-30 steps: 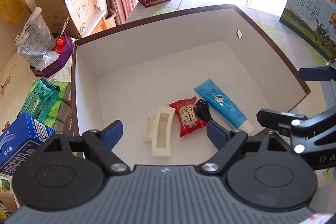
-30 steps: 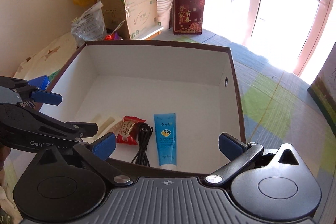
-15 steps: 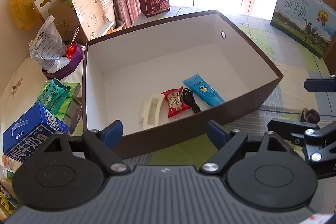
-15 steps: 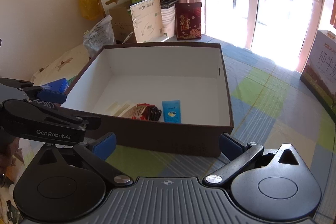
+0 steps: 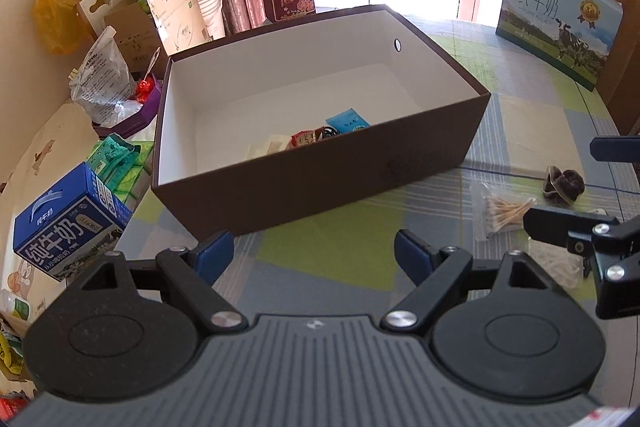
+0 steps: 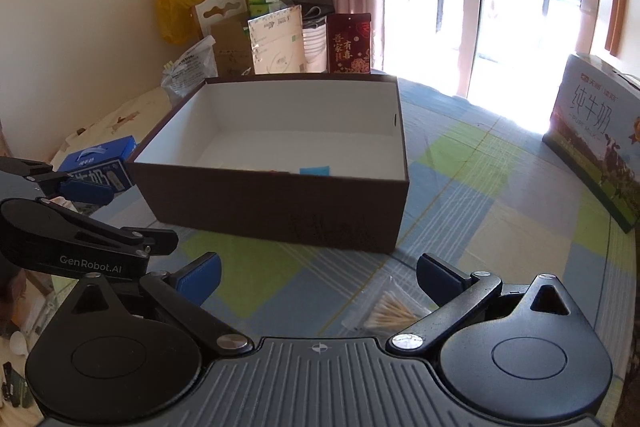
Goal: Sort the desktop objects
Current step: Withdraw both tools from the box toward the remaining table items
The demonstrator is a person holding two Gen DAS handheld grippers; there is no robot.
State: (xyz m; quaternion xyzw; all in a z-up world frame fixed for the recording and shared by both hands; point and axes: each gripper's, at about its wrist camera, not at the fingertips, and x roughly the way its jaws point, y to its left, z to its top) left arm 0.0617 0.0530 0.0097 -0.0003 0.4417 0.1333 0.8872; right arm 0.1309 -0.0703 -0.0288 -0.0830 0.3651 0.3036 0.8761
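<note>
Left wrist view: bare tablecloth [image 5: 340, 251] separates box [image 5: 320, 187] and cotton swabs [image 5: 506, 213].

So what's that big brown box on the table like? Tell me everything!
The box is large, rectangular and open on top, with no lid on it. It looks like stiff cardboard, dark brown outside and plain white inside, with a small round hole high in one end wall. It stands flat on the checked tablecloth. A few small things lie on its floor by the near wall, mostly hidden: a blue tube, a red packet, something cream. Neither pair of tongs touches it.
</note>
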